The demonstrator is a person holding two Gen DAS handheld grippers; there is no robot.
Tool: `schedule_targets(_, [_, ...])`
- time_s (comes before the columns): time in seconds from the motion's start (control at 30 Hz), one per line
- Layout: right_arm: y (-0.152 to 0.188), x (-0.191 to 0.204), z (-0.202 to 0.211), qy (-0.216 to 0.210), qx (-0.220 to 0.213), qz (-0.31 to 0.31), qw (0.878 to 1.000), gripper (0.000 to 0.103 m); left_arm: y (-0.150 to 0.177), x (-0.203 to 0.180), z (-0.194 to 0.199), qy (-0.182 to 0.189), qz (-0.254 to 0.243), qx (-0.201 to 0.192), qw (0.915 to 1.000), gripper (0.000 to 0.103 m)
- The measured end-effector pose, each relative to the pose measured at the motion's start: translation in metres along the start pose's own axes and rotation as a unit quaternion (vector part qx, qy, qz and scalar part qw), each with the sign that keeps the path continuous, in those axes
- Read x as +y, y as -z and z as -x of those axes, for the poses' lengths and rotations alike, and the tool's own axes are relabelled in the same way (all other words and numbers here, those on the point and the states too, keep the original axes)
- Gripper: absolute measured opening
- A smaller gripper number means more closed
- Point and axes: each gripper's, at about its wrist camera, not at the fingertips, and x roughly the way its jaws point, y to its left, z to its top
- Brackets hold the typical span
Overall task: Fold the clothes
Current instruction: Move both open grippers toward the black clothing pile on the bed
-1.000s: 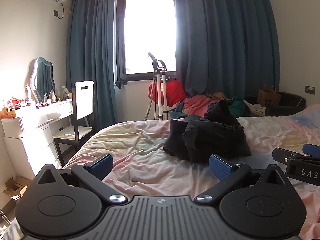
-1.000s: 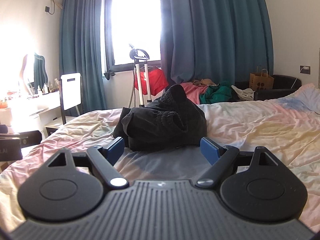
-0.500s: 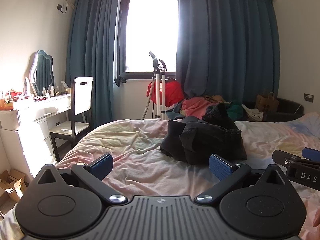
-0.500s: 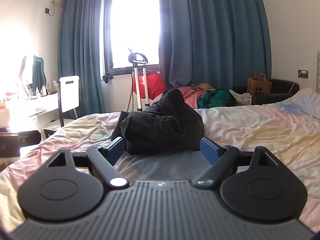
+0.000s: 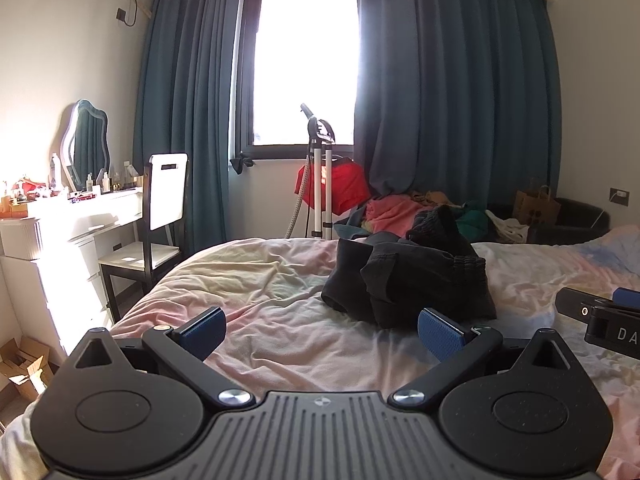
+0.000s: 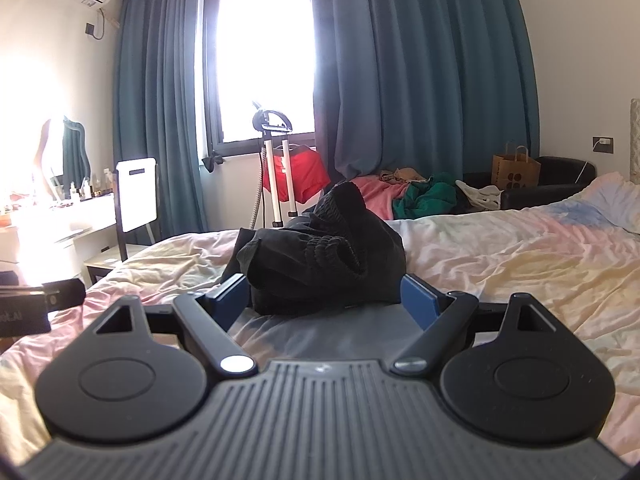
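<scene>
A crumpled black garment [image 5: 408, 276] lies in a heap on the bed's pastel sheet [image 5: 260, 280]. My left gripper [image 5: 322, 334] is open and empty, low over the sheet, with the heap ahead and to its right. My right gripper [image 6: 326, 302] is open, and the near edge of the black garment [image 6: 320, 264] sits just ahead of its blue pads, between them; I cannot tell if they touch it. The right gripper also shows at the right edge of the left wrist view [image 5: 600, 316].
A pile of pink and green clothes [image 6: 404, 196] lies beyond the bed. A garment steamer with a red item [image 5: 324, 184] stands by the window. A chair [image 5: 160, 220] and white dresser [image 5: 48, 248] are left. A dark armchair with a paper bag [image 6: 516, 172] is right.
Both grippers moved forward toward the black garment; it looms larger in the right wrist view and now reaches between its pads. Both views tilted up slightly.
</scene>
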Motion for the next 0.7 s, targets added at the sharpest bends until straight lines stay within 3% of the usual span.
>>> schedule_targets(0.57, [-0.008,-0.014,0.004,0.016,-0.004,-0.030,0.999,0.085,0.019,-0.003,-0.015,0.023,0.022,0.013,0.9994,0.101])
schedule_targets(0.7, [-0.012,-0.022,0.007,0.028,-0.002,-0.045,0.999,0.085,0.025,-0.016,-0.028,0.032,0.005,0.027,0.9991,0.101])
